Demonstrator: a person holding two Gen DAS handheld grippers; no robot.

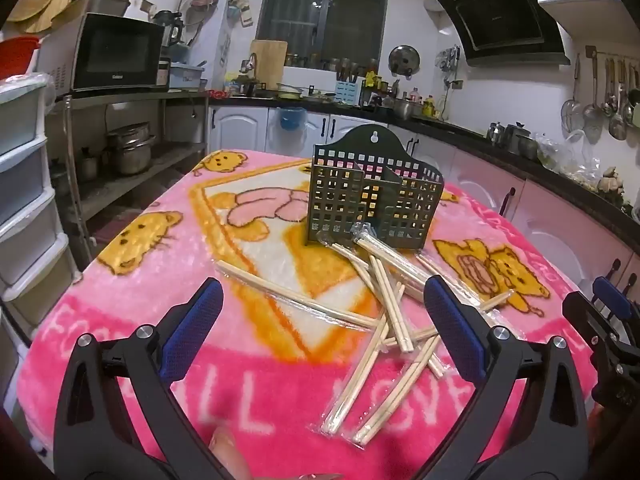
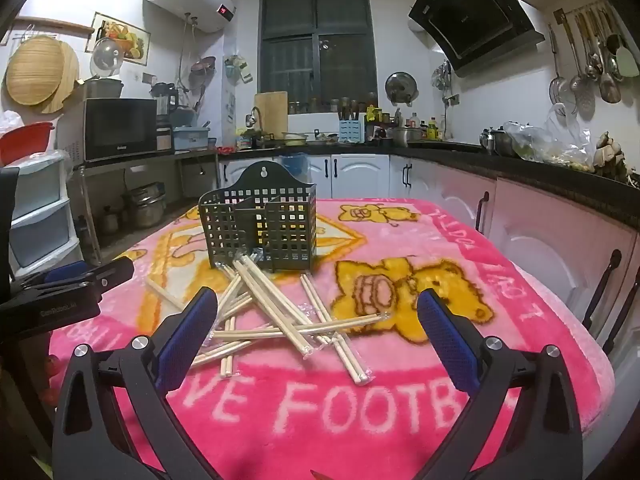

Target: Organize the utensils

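Both claws hung with jaws spread wide and nothing between their pads: the left gripper [image 1: 324, 312] with its blue textured pads, and the right gripper [image 2: 318, 320] beside it, each above the near part of the pink plush blanket with yellow bear prints [image 2: 460, 240] that covered the table. That near strip, bearing white letters, lay bare, as did the blanket's right side out to its rounded edge. Mid-table lay a loose heap of pale wooden chopstick pairs in clear plastic sleeves [image 2: 280, 312], slender and straight, crossing one another; their long axes ran every way, several slanting from the near side up toward the dark green perforated plastic utensil holder [image 2: 260, 228]. This stood upright just behind the heap, divided into compartments, its arched back plate rising on the far side.
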